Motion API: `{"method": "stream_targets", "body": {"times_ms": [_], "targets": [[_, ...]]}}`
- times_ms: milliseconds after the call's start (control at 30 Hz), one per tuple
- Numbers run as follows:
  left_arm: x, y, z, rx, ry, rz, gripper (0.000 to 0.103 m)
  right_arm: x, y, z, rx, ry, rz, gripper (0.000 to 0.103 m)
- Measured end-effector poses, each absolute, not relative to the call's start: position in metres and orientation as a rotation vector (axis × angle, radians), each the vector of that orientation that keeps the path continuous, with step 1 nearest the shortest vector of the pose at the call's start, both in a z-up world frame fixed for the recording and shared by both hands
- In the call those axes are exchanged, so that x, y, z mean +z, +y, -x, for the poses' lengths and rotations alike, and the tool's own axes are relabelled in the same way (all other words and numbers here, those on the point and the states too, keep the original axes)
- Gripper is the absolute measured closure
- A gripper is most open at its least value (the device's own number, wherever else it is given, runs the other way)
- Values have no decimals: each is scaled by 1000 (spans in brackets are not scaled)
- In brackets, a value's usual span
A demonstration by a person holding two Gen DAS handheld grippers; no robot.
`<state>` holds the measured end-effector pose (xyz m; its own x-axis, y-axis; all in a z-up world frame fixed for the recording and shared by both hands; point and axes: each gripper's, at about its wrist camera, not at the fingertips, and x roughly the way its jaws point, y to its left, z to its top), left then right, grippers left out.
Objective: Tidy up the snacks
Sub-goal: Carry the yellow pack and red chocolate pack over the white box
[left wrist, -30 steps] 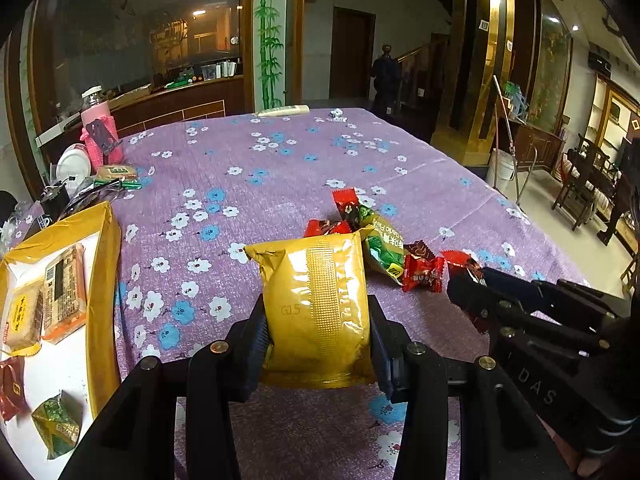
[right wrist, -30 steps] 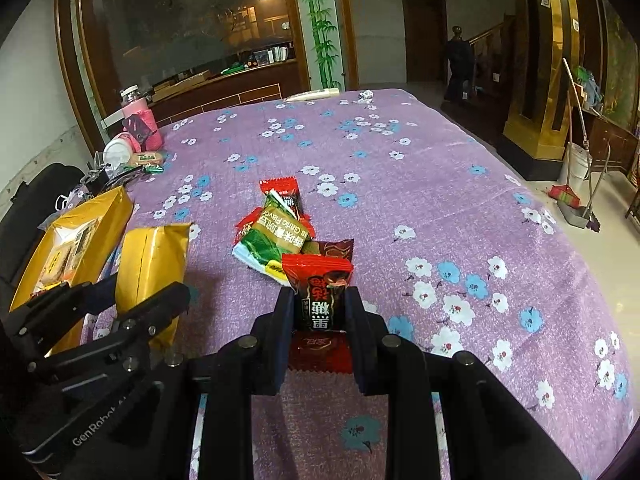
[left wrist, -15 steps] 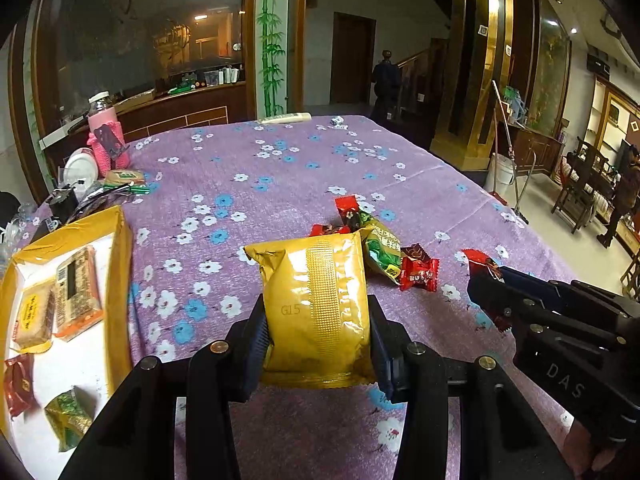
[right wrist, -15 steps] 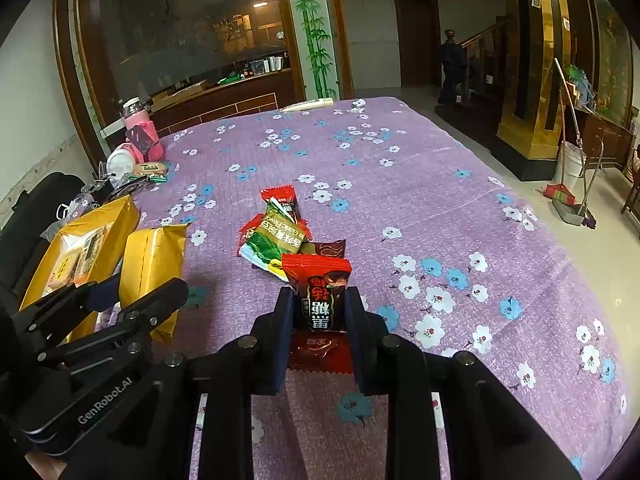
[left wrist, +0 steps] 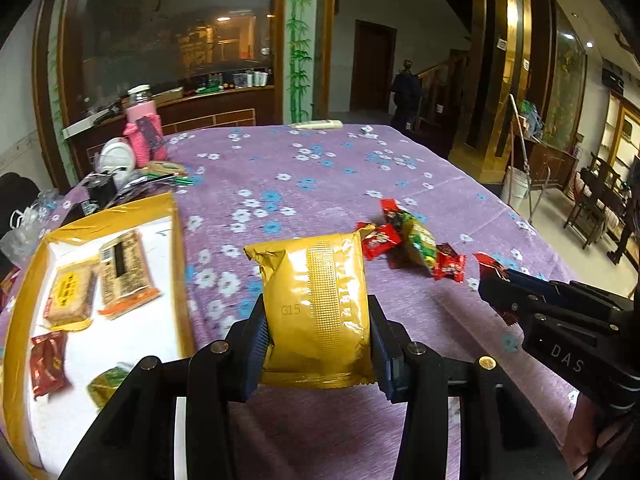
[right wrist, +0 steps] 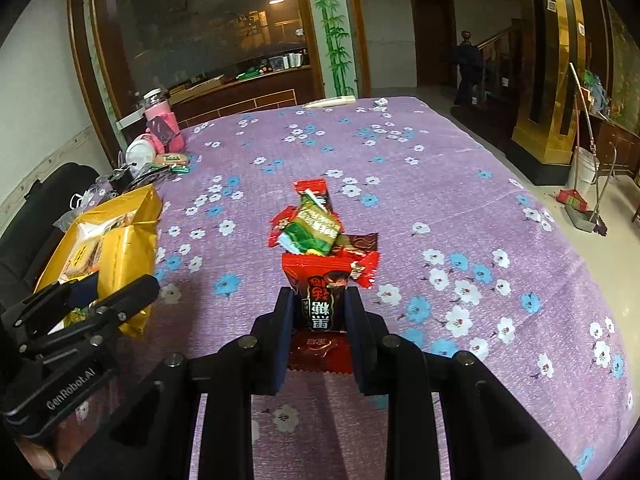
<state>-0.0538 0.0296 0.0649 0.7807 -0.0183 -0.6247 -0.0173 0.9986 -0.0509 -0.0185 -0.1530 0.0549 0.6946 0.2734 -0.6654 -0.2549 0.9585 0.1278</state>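
Left gripper (left wrist: 318,332) clamps the gold packet (left wrist: 316,304) mid-body; right gripper (right wrist: 318,312) pinches the red candy (right wrist: 320,300): light, crinkly, slippery, crushable.

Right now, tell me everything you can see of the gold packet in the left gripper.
The gold snack packet is a shiny, crinkled foil pillow pack with a ribbed seam down its middle and "G15" stamped beside it. It stands upright, clamped at both side edges by the left gripper, lifted above the purple flowered tablecloth. Nothing else touches it.
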Motion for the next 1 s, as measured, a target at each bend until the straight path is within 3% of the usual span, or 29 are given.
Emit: {"method": "stream_targets", "body": {"times_ms": [1000], "targets": [[55,156,93,270,658,224,55,58,-68,42,502,764,90,79]]}}
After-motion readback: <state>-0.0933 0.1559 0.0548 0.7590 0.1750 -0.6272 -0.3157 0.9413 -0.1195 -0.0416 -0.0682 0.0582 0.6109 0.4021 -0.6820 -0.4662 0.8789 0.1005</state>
